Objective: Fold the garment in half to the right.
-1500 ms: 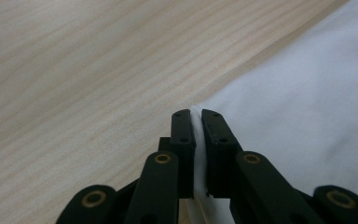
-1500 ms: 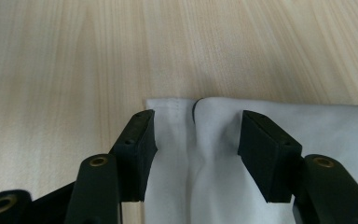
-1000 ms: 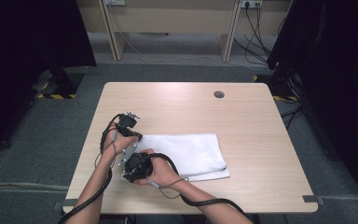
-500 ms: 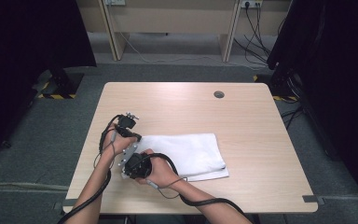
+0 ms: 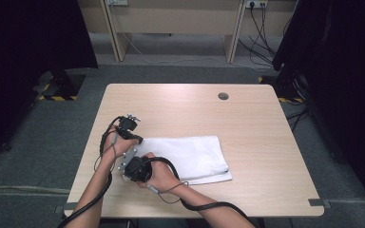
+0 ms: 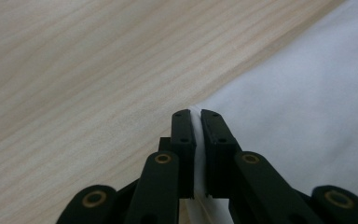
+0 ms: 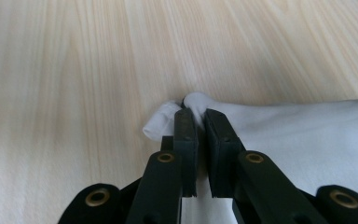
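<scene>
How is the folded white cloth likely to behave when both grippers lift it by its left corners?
The white cloth will probably sag between the grips: its corner already bunches softly at the right gripper. It looks light, so the thin pinch in the left gripper should hold. The folded layers may fall open, since they lie loose on the table.

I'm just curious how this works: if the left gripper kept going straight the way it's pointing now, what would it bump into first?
Probably the wooden table. The left gripper is shut on the white cloth at its edge, and only bare tabletop lies beyond the tips, though depth is hard to judge.
</scene>
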{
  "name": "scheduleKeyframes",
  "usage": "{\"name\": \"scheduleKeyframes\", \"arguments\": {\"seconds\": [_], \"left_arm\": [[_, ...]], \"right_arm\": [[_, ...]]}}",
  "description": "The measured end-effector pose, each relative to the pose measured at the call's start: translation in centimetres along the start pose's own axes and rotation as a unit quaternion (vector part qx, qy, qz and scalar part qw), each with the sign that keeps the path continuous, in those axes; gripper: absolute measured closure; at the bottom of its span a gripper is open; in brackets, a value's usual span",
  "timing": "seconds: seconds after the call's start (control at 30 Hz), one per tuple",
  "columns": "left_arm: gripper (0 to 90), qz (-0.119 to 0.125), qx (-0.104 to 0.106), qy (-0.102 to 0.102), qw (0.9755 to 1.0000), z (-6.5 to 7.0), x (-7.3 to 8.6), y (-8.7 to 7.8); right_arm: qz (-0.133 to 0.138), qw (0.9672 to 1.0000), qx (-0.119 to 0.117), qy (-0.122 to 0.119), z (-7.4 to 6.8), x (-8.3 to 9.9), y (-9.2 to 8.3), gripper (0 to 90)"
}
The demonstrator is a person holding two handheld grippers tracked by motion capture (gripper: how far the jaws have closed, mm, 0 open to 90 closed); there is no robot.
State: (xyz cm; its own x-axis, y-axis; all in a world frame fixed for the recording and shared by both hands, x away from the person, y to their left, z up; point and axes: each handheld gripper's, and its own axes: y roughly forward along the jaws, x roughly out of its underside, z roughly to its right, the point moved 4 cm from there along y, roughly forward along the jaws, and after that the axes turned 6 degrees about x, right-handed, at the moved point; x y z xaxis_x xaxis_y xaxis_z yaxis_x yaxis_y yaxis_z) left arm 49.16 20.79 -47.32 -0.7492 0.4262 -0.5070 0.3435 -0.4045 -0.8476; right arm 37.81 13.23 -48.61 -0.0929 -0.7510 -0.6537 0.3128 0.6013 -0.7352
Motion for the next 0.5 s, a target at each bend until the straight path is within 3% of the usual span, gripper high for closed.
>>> {"name": "scheduleKeyframes", "arguments": {"seconds": [0.5], "left_arm": [[83.8,-0.012,-0.025,-0.005,0.9996,-1.6,0.3,-3.1]], "right_arm": [[0.043,0.999,0.001,0.012,-0.6,-3.2,-0.8,84.7]]}}
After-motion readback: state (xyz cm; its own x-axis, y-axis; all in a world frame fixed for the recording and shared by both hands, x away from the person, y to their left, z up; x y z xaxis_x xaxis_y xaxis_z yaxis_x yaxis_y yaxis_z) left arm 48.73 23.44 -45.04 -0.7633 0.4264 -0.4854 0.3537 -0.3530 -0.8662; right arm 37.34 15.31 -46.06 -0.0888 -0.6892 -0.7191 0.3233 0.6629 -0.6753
